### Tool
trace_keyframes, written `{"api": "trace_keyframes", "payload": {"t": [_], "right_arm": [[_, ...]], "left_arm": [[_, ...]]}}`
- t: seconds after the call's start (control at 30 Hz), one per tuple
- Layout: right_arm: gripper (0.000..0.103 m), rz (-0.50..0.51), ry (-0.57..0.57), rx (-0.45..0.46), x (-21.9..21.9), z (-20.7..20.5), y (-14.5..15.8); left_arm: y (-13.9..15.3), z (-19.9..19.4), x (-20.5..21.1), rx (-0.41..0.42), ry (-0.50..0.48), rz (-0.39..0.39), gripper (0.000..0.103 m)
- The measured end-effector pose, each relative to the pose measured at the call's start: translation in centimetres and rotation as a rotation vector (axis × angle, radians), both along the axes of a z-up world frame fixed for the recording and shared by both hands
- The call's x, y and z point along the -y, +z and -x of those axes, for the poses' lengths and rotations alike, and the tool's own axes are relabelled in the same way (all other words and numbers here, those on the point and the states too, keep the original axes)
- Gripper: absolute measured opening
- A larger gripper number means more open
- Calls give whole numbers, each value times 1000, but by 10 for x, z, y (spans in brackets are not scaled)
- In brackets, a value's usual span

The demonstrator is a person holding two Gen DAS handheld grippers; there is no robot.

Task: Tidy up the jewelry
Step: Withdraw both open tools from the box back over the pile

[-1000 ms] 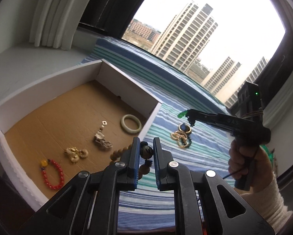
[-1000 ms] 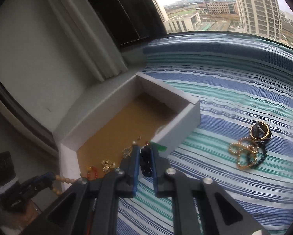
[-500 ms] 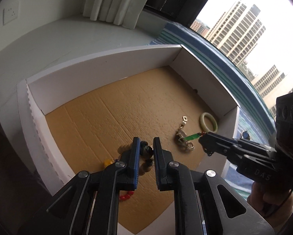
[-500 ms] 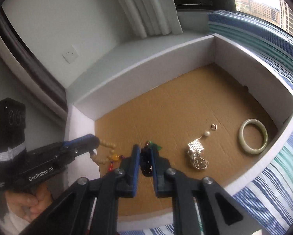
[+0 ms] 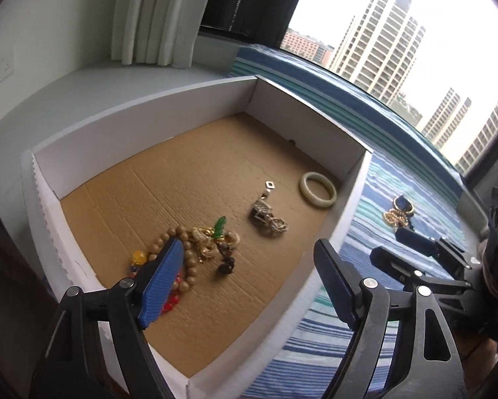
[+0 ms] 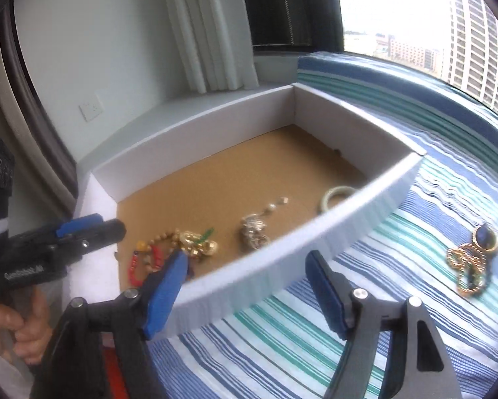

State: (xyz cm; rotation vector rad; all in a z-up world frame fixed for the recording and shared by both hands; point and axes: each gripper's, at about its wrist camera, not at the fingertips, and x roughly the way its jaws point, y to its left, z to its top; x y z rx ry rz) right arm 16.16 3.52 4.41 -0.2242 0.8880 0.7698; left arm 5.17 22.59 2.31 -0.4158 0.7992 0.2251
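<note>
A white box with a brown cardboard floor (image 5: 195, 183) (image 6: 235, 166) holds a pale green bangle (image 5: 317, 189) (image 6: 337, 196), a silver pendant cluster (image 5: 267, 217) (image 6: 253, 232), and a heap of tan beads, gold pieces, a red bracelet and a dark beaded piece with a green charm (image 5: 199, 249) (image 6: 179, 249). Gold and dark jewelry (image 5: 398, 214) (image 6: 473, 259) lies on the striped cloth. My left gripper (image 5: 249, 279) is open and empty above the box's near corner. My right gripper (image 6: 244, 289) is open and empty over the box's front wall.
The blue, green and white striped cloth (image 6: 398, 299) covers the ledge right of the box. A white sill (image 5: 82, 93), curtain (image 5: 155, 16) and wall socket (image 5: 3, 66) lie behind. A window with towers is at the right.
Both grippers have opened and let go of their bead pieces, which now lie in the heap at the box's near left. Both have drawn back from the box floor.
</note>
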Motion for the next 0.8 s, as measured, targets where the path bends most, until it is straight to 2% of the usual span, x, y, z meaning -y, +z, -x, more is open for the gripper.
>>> {"api": "trace_keyframes", "payload": {"t": [0.2, 0.33, 0.5, 0.63, 0.8], "right_arm": [[75, 110, -162, 118, 98, 31, -31], [75, 165, -291, 140, 161, 48, -52], [75, 199, -465, 166, 229, 65, -69], [75, 202, -583, 198, 268, 75, -76], [75, 197, -639, 237, 282, 77, -81]], "left_arm": [[-9, -12, 75, -2, -182, -6, 89], [-31, -24, 120, -51, -279, -8, 89], [-61, -27, 166, -115, -350, -5, 89], [-74, -24, 192, -154, -400, -30, 89], [-77, -22, 203, -163, -418, -41, 89]]}}
